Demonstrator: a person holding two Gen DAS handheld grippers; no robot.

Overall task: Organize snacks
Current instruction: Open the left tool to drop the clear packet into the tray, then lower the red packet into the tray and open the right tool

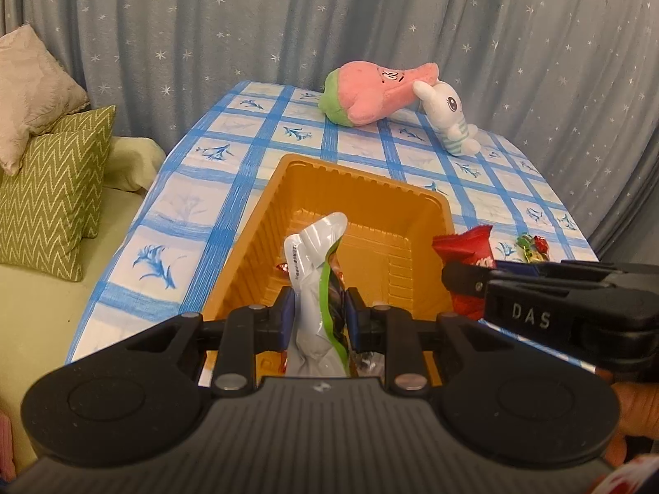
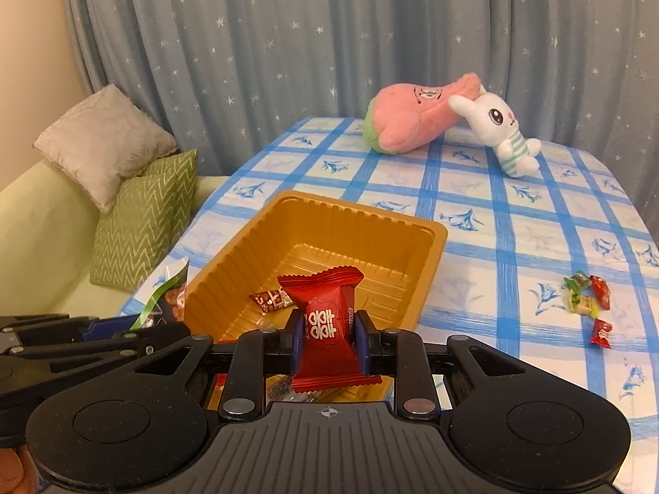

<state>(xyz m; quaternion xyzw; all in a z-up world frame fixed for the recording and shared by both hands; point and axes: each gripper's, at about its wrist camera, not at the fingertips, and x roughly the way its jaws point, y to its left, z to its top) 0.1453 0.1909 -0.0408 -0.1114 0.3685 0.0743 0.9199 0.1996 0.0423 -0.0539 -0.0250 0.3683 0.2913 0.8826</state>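
An orange plastic tray (image 1: 263, 222) (image 2: 428, 243) sits on the blue checked tablecloth. My left gripper (image 1: 320, 317) is shut on a silver and green snack pouch (image 1: 317, 271), held over the tray's near end. My right gripper (image 2: 328, 339) is shut on a red snack packet (image 2: 327, 321), also over the tray's near edge; the packet shows in the left wrist view (image 1: 469, 247) too. A small red wrapped candy (image 2: 272, 299) lies inside the tray. Several loose wrapped candies (image 2: 589, 304) (image 1: 533, 247) lie on the cloth to the tray's right.
A pink and green plush (image 1: 370, 94) (image 2: 416, 119) and a white rabbit plush (image 1: 451, 123) (image 2: 506, 136) lie at the table's far side. A sofa with a green zigzag cushion (image 1: 49, 197) (image 2: 144, 222) and a beige cushion (image 2: 103, 140) stands left of the table. A starry grey curtain (image 2: 329, 33) hangs behind.
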